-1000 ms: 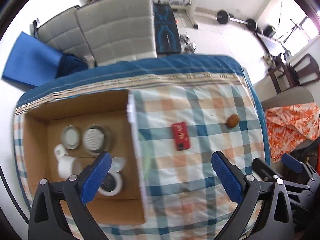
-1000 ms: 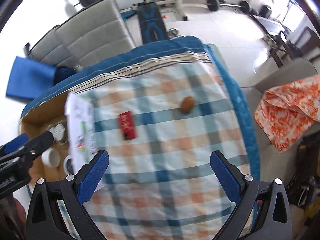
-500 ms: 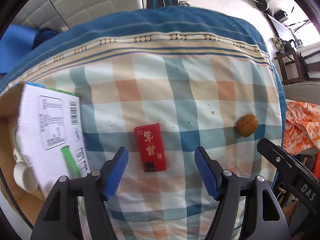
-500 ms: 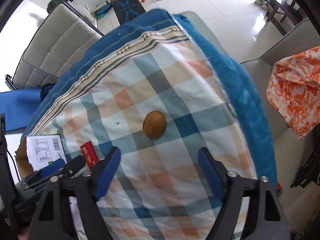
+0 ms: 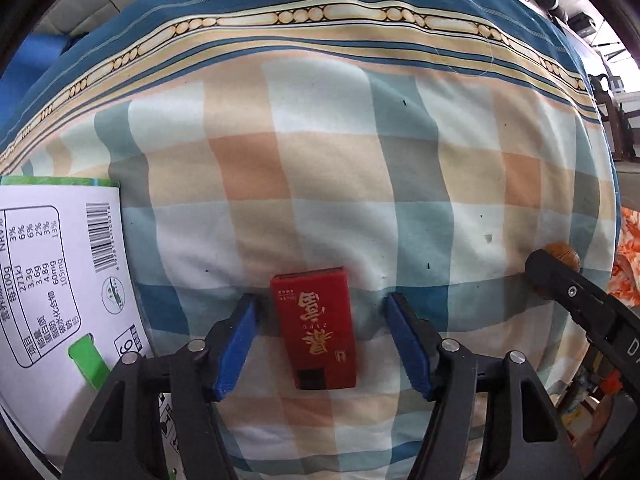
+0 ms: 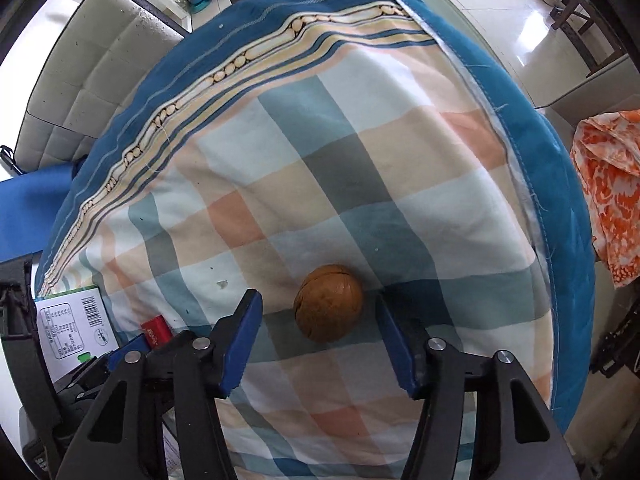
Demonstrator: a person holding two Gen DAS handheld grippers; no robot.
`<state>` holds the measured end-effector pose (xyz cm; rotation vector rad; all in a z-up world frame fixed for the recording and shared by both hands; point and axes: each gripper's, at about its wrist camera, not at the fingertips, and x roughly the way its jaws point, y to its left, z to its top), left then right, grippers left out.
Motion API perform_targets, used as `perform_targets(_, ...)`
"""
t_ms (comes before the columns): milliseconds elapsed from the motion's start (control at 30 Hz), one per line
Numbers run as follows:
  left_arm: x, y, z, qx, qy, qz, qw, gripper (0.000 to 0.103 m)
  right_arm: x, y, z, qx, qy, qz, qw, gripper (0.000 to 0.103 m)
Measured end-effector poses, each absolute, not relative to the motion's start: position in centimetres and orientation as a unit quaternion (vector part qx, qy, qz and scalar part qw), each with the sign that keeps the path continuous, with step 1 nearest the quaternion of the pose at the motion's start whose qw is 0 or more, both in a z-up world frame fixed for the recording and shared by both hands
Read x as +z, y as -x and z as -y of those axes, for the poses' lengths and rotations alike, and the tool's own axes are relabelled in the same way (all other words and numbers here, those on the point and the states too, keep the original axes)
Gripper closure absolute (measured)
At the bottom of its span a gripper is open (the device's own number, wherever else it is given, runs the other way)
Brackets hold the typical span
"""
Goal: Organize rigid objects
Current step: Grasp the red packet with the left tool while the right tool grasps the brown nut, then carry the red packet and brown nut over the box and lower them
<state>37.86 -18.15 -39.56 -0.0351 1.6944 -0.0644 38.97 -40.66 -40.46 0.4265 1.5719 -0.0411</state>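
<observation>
Both tools straddle their targets, neither gripping yet.

My left tool [image 5: 320,340] stands open around the red box [image 5: 314,328] lying flat on the checked cloth [image 5: 360,168]; my right tool [image 6: 320,334] stands open around the walnut [image 6: 329,303]. I judge the round nut may roll or squirt out as I close, and the soft cloth could bunch under the box's low edges.

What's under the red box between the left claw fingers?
The red box lies flat on the checked cloth, inside the open left claw. Only cloth shows around its edges. Whatever is directly beneath it, and under the cloth, is covered.
</observation>
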Motion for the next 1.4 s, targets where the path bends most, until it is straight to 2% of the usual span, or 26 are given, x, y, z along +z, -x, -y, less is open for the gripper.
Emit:
perform_targets(67, -39.2, -37.6, 18.2, -0.027, 0.010, -0.741, 0.671, 0.055, -40.7, -39.1, 40.4, -0.024, -0.178, -0.705, 0.686, 0.049)
perform_targets(100, -39.0, -37.5, 18.4, -0.027, 0.009, -0.738, 0.674, 0.065, -40.8, -39.1, 40.2, -0.027, -0.173, -0.706, 0.686, 0.056)
perform_targets(133, -38.8, -37.5, 18.6, -0.029, 0.009, -0.736, 0.677, 0.071, -40.9, -39.1, 40.1, -0.033, -0.167, -0.708, 0.686, 0.064)
perform_targets(433, -36.7, -35.6, 18.3, -0.037, 0.012, -0.727, 0.685, 0.071, -40.4, -38.2, 38.3, -0.017, -0.135, -0.713, 0.688, 0.066)
perform_targets(700, -33.8, -34.0, 17.8, -0.051, 0.020, -0.713, 0.699, 0.072, -37.8, -36.1, 37.8, 0.003, -0.128, -0.702, 0.700, 0.066)
perform_targets(1000, -28.1, -31.3, 16.7, -0.084, 0.043, -0.684, 0.723, 0.072, -32.4, -33.7, 36.1, 0.024, -0.125, -0.680, 0.722, 0.066)
perform_targets(1233, -23.1, -29.4, 11.9, -0.102, 0.066, -0.645, 0.754, 0.072, -26.2, -31.3, 34.5, 0.055, -0.117, -0.653, 0.746, 0.066)
perform_targets(1400, -20.9, -28.6, 7.8, -0.094, 0.080, -0.623, 0.772, 0.072, -22.9, -29.1, 29.8, 0.093, -0.113, -0.638, 0.756, 0.067)
